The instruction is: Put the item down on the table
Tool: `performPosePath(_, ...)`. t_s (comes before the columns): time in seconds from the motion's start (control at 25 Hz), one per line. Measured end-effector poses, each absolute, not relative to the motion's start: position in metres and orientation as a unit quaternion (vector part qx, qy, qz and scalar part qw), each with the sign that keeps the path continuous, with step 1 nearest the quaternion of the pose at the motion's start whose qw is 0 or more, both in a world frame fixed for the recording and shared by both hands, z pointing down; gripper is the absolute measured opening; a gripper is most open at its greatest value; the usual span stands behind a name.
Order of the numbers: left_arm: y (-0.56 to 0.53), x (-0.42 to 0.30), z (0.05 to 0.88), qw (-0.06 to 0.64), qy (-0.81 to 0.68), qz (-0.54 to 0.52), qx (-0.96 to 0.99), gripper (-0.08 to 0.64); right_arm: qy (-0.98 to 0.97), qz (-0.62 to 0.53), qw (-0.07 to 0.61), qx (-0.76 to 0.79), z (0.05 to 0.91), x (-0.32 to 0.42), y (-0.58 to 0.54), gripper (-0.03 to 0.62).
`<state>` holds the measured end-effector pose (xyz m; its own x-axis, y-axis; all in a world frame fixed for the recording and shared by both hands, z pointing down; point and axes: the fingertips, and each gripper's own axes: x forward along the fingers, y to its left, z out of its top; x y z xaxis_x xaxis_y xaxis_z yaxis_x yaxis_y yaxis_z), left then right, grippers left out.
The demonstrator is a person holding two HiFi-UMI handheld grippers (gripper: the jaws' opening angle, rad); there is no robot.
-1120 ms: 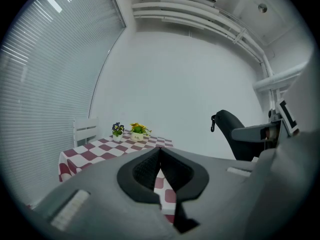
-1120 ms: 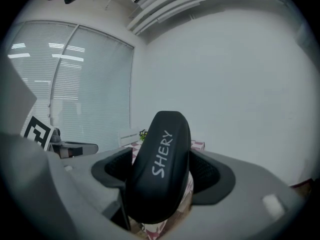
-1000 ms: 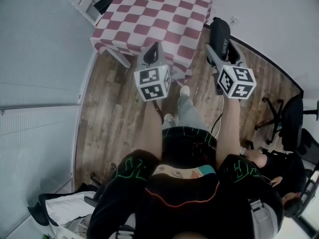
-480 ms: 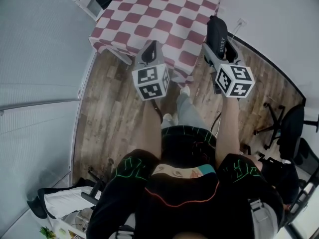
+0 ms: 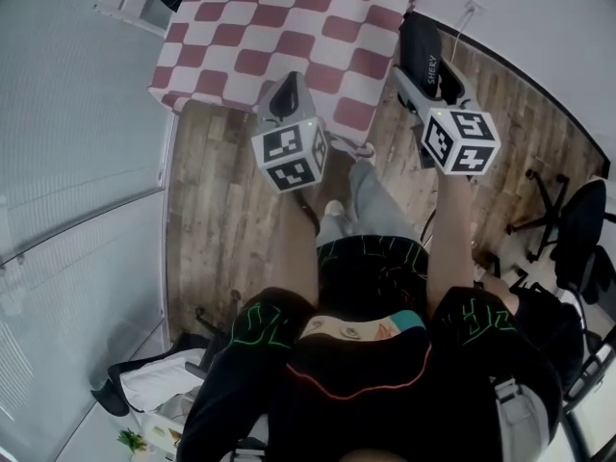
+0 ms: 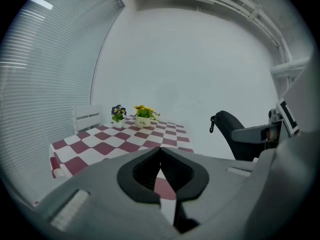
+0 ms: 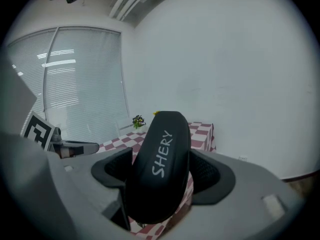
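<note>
Two steps nearer the tabletop [image 5: 289, 27]: right gripper [image 7: 161, 184] jaws clamp the black case [image 7: 162, 139], left gripper [image 6: 160, 154] jaws together; set-down looks close.

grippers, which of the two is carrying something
The right gripper: its fingers clamp a black case marked SHERY. The left gripper has its fingers meeting with nothing between them.
</note>
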<state>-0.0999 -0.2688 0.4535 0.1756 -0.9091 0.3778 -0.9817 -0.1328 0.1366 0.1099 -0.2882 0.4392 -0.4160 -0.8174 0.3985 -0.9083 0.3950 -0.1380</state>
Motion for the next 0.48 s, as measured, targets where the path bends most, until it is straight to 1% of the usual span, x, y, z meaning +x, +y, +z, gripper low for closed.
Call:
performPosePath(0.24, -0.309, -0.083, 0.458, 0.175, -0.63, 0.122, 0.747, 0.009, -0.824, 0.191, 0.127, 0.518, 0.456, 0.12, -0.329, 0.36)
performPosePath(0.48, -0.351, -0.063, 0.441, 0.161, -0.628, 0.116, 0.752, 0.009, -0.828, 0.19, 0.115, 0.516, 0.447, 0.135, -0.372, 0.36)
